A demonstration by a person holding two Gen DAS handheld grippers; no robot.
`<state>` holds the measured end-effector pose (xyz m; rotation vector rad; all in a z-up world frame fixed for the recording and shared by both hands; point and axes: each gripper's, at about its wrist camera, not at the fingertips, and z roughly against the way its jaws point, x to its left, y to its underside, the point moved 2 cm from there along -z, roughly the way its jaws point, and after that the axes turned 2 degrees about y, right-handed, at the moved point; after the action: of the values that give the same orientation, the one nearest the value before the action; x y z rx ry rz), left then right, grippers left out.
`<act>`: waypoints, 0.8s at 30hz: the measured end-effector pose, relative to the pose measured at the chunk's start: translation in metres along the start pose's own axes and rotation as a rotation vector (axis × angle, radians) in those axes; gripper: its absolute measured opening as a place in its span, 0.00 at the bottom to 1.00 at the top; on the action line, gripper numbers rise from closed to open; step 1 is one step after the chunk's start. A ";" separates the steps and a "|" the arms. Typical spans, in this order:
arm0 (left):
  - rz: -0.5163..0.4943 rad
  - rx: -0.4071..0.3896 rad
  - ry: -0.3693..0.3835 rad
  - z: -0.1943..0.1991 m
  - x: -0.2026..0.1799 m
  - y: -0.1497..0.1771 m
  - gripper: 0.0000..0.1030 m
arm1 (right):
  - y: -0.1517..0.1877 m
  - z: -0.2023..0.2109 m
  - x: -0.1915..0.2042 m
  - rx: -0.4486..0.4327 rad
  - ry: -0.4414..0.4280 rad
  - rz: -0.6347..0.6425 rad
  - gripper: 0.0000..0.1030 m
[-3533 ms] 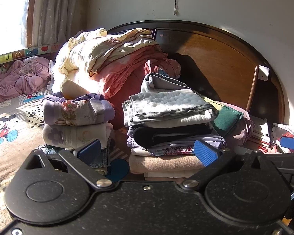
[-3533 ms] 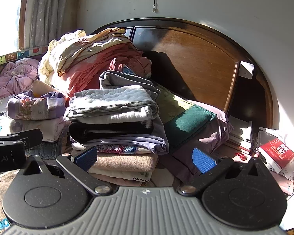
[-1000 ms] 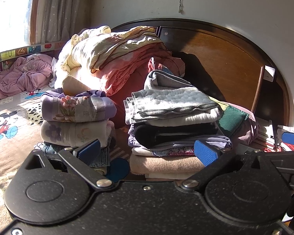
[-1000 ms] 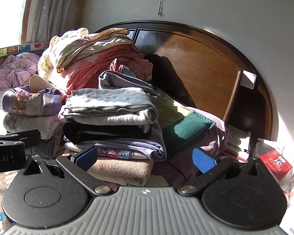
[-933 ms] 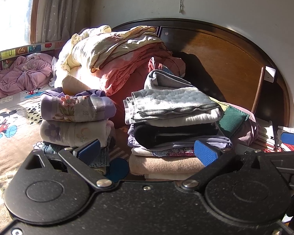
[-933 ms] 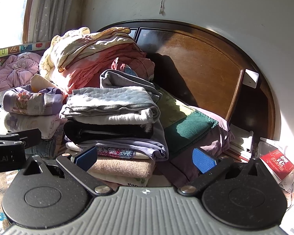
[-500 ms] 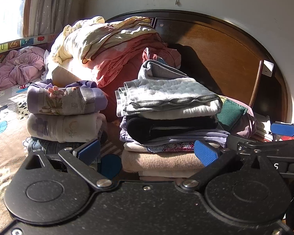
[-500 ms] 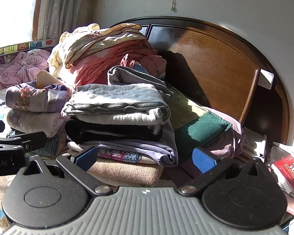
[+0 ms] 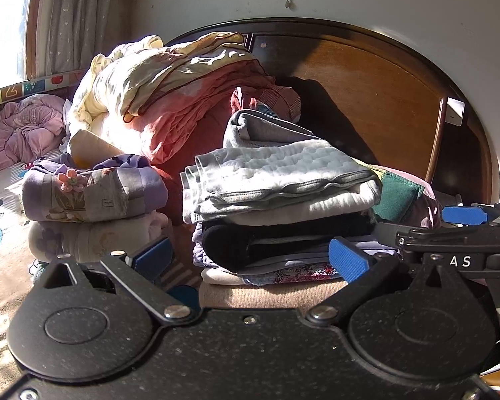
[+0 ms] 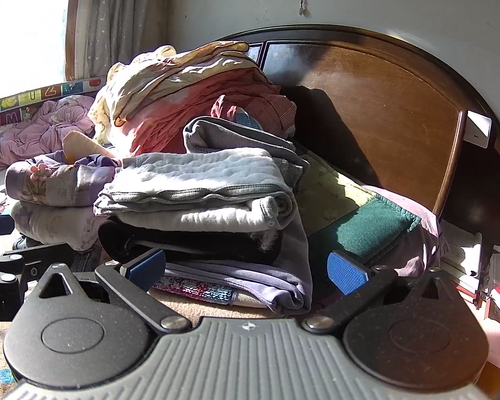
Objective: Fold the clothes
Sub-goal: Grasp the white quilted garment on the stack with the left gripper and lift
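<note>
While sunlight rakes across the bed [image 9: 3,280], a stack of folded clothes [image 9: 276,213] sits near the headboard [image 9: 376,100], topped by a pale grey quilted garment [image 10: 196,173] over cream, black, lilac and tan layers. Beside it, toward the bed's window edge, a smaller folded pile [image 9: 90,206] carries a lilac floral top with a small white label too small to read. Behind both, a heap of unfolded pink and cream bedding [image 10: 183,90] rises against the dark wooden headboard. A green cloth [image 10: 366,230] lies on a mauve pillow at the headboard end. Both claws hang just short of the stack, empty: the left claw [image 9: 250,260] with its blue pads spread wide, the right claw [image 10: 246,270] likewise agape. White letters "A S" show on the right claw's arm in the left view. A border of alphabet letters [image 10: 33,100], among them "U" and "Z", runs along the far bed edge.
</note>
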<state>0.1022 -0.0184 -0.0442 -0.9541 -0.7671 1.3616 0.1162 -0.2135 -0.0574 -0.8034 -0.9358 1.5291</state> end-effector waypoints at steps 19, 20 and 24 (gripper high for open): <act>0.128 0.056 -0.015 -0.088 0.020 -0.051 0.76 | -0.011 -0.042 -0.006 0.044 -0.009 -0.047 0.99; 0.132 0.063 -0.013 -0.091 0.020 -0.050 0.75 | -0.010 -0.042 -0.006 0.049 -0.010 -0.050 0.99; 0.137 0.108 -0.034 -0.105 0.017 -0.045 0.64 | -0.009 -0.043 -0.007 0.058 0.000 -0.043 0.99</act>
<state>0.2168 -0.0112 -0.0513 -0.9134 -0.6566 1.5259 0.1589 -0.2142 -0.0690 -0.7373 -0.8989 1.5119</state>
